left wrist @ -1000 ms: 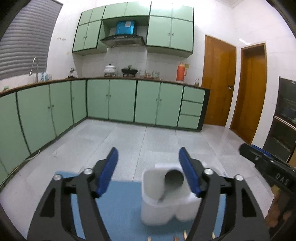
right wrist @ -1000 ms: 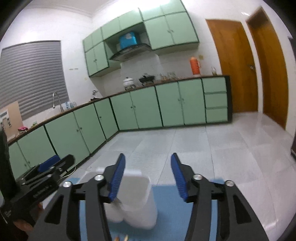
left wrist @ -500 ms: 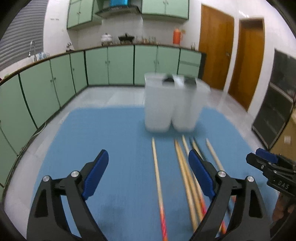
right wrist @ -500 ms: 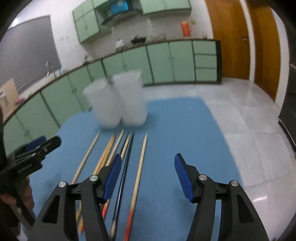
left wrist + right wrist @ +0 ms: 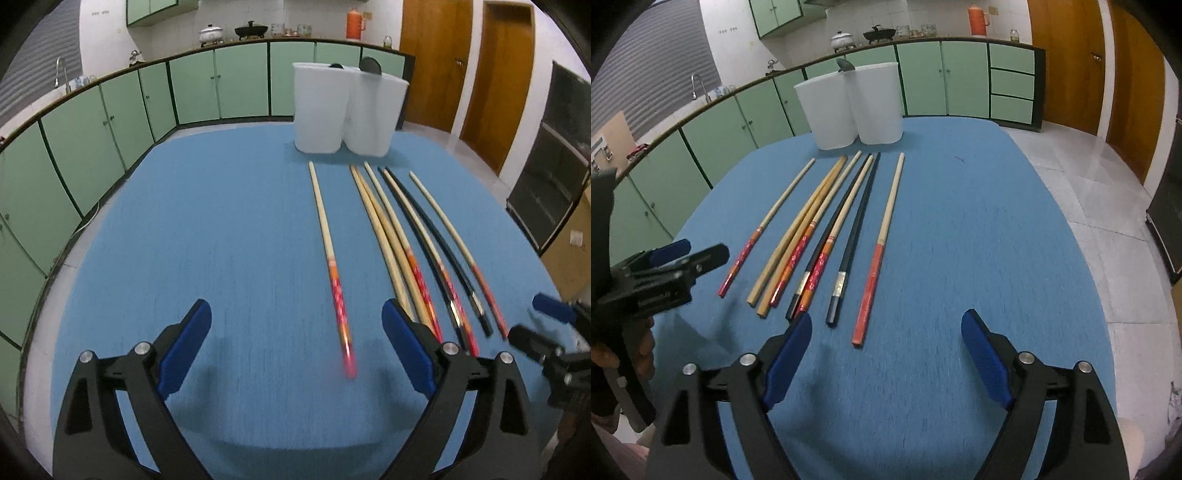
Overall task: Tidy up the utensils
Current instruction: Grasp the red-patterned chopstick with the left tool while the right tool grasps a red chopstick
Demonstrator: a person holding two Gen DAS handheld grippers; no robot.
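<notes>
Blue-covered counter (image 5: 207, 229) is spread with chopsticks (image 5: 882, 236), long axes pointing away toward the holder (image 5: 849, 107). Both the left gripper (image 5: 295, 347) and right gripper (image 5: 886, 354) are opening, empty; one chopstick lies just ahead of each.

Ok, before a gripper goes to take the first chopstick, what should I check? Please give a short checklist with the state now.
1. Left gripper empty, jaws opening: ok.
2. Right gripper empty, jaws opening: ok.
3. Chopsticks lie flat on the blue mat, none held: ok.
4. Chopsticks separated enough for a clean single pick: not ok in the middle, several touch or cross; the red-ended chopstick on the right lies alone.
5. White holder upright at the far end: ok.
6. Free room in the holder: cannot tell, only a dark spoon tip shows above its rim.
</notes>
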